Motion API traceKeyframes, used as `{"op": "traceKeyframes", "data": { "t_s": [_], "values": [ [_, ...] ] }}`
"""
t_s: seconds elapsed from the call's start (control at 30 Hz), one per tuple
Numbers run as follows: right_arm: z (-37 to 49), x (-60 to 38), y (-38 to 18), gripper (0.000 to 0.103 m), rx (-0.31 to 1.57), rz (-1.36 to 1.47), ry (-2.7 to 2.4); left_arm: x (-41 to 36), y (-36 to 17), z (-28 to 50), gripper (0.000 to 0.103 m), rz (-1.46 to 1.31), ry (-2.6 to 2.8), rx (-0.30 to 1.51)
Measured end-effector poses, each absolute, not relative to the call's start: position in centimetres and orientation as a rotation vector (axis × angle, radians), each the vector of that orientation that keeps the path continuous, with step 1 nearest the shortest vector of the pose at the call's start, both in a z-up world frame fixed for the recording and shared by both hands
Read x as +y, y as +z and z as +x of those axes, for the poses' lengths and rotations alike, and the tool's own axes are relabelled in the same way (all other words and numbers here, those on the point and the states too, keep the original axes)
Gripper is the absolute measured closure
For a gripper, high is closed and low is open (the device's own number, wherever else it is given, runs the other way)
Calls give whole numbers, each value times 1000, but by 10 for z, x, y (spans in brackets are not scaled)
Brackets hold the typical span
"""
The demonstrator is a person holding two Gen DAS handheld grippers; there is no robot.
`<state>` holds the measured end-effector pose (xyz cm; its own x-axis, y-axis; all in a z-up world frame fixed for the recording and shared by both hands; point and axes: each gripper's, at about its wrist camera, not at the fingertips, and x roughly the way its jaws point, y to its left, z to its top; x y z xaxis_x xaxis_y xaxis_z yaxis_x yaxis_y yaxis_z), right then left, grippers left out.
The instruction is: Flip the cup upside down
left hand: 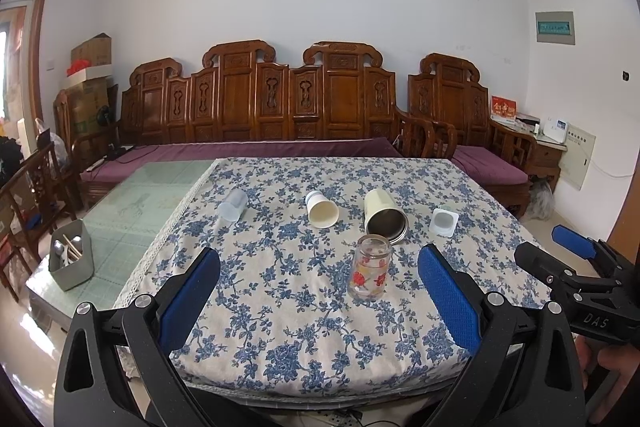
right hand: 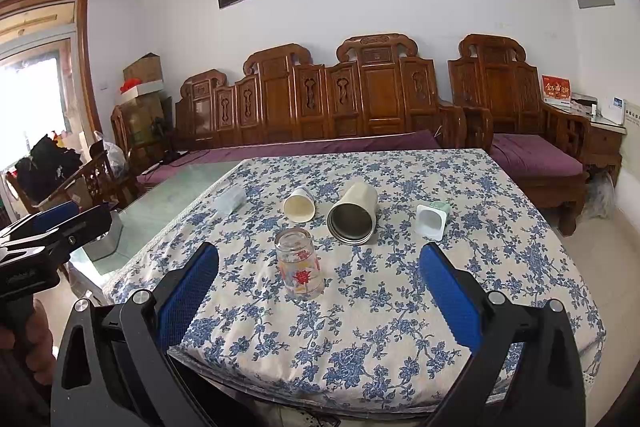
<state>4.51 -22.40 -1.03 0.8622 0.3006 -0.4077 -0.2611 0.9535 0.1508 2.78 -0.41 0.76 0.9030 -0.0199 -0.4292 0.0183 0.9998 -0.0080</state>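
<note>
A clear glass cup with red flower prints [left hand: 369, 267] stands on the blue-flowered tablecloth [left hand: 280, 287], wide end down; it also shows in the right wrist view [right hand: 300, 263]. My left gripper [left hand: 319, 291] is open and empty, back from the glass near the table's front edge. My right gripper [right hand: 319, 291] is open and empty too, the glass ahead of it toward its left finger. The right gripper also shows at the right edge of the left wrist view [left hand: 576, 263], and the left gripper at the left edge of the right wrist view [right hand: 60, 227].
Behind the glass lie a cream metal tumbler [left hand: 384, 217], a cream paper cup [left hand: 321, 210], a clear plastic cup [left hand: 233, 205] and a small white square cup [left hand: 444, 221]. A grey utensil box [left hand: 71, 261] sits on the bare glass tabletop at left. A wooden sofa [left hand: 280, 99] stands behind.
</note>
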Motion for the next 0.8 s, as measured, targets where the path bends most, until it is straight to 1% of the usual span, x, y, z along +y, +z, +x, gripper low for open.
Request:
{"op": "traceKeyframes", "data": {
  "t_s": [0.8],
  "values": [
    [45, -224, -10, 2, 439, 95, 297, -4, 9, 28, 8, -2, -19, 438]
  ]
}}
